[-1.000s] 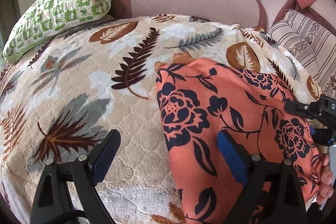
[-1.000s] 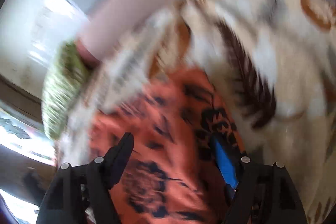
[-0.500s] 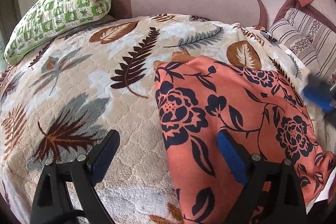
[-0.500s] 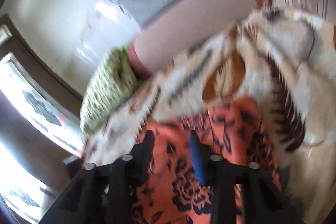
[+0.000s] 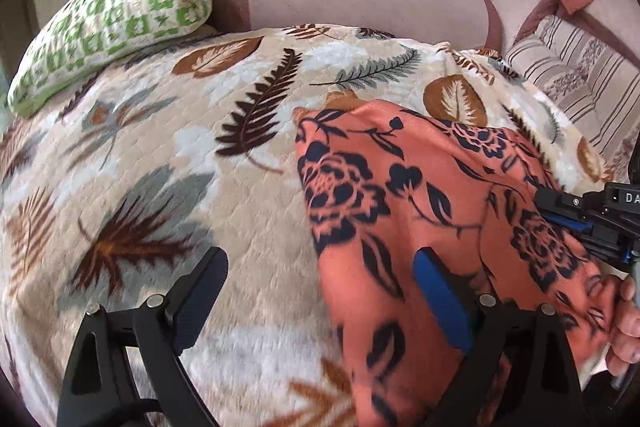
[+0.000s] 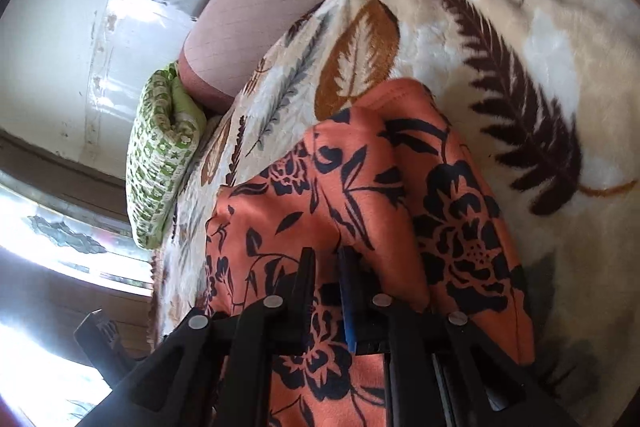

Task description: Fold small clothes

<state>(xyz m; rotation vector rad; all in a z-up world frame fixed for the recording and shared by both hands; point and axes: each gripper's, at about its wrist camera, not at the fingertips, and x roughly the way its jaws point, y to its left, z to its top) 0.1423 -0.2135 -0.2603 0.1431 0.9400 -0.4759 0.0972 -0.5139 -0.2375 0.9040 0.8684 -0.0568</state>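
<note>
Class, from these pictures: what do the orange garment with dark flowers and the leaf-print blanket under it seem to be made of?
Orange garment with dark flowers: apparently thin, smooth woven or knit fabric; it drapes in soft folds. Leaf-print blanket: probably plush fleece, quilted; fuzzy pile and stitched lines show.

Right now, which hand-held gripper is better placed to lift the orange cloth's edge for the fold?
Right. The right hand-held gripper is closing with a fold of the orange floral cloth between its jaws. The left hand-held gripper stands wide open, gripping nothing.
</note>
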